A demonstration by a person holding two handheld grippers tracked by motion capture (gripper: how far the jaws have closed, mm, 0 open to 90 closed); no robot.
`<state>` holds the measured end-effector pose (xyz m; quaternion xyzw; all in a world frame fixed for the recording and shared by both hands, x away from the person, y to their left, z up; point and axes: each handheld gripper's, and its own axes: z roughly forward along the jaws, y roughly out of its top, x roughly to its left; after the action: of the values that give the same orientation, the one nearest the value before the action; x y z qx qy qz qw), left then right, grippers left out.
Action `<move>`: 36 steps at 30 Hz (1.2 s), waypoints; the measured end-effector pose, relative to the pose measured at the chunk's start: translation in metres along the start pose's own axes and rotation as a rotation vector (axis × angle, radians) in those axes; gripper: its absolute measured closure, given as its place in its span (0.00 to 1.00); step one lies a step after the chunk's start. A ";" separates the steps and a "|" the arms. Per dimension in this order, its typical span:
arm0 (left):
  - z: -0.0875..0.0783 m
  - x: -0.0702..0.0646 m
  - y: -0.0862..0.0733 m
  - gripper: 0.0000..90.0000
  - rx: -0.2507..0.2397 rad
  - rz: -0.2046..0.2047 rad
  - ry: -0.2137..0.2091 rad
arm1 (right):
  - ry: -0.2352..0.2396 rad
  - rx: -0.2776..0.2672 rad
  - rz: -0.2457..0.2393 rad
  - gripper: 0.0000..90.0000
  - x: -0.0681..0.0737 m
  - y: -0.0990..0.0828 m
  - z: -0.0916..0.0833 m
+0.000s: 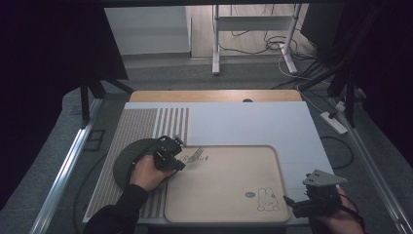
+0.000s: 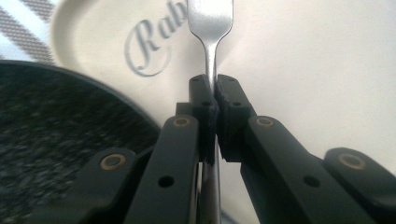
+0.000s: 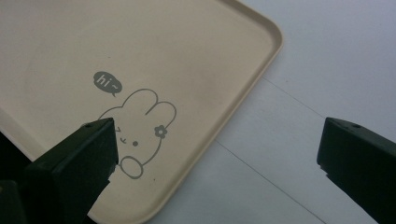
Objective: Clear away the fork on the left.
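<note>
Black jaws of the left gripper (image 2: 211, 100) sit right up close, pinched tight on the slim neck of a silver fork (image 2: 209, 21), whose head juts out over the beige tray (image 2: 299, 70) by its printed lettering. Just to one side lies a dark speckled plate (image 2: 51, 135), its rim touching the tray's edge. Over on the other side, the right gripper (image 3: 217, 140) hovers above the tray's near corner with jaws spread wide, nothing between them, the rabbit drawing (image 3: 140, 126) beneath one jaw.
</note>
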<state>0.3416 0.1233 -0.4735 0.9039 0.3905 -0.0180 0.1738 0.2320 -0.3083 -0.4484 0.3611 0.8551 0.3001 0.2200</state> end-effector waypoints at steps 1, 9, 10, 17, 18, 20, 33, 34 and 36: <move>0.001 -0.002 0.001 0.95 0.000 0.000 -0.001 | 0.000 0.001 -0.001 0.00 0.000 0.000 0.000; 0.009 -0.024 0.008 0.95 0.018 0.007 0.009 | 0.001 0.001 -0.003 0.00 0.000 0.000 0.000; 0.010 -0.026 0.009 0.95 0.021 0.009 0.009 | 0.001 0.000 -0.005 0.00 0.000 0.000 0.000; 0.022 -0.035 0.011 0.95 0.034 0.004 0.003 | 0.001 0.002 -0.007 0.00 0.000 0.000 0.000; 0.024 -0.035 0.011 0.95 0.037 0.001 0.004 | 0.001 0.002 -0.007 0.00 0.000 0.000 0.000; 0.029 -0.036 0.011 0.95 0.046 -0.003 0.002 | 0.001 0.001 -0.009 0.00 0.000 0.000 0.000; 0.025 -0.047 0.012 0.94 -0.023 0.115 -0.029 | 0.004 0.008 -0.017 0.00 0.001 0.000 0.001; 0.027 -0.050 0.013 0.98 -0.015 0.134 -0.035 | 0.003 0.006 -0.016 0.00 0.001 0.000 0.001; 0.032 -0.053 0.015 0.99 0.010 0.146 -0.033 | 0.004 0.008 -0.018 0.00 0.001 0.000 0.001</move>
<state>0.3190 0.0665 -0.4906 0.9303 0.3206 -0.0221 0.1767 0.2316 -0.3070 -0.4490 0.3535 0.8600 0.2954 0.2196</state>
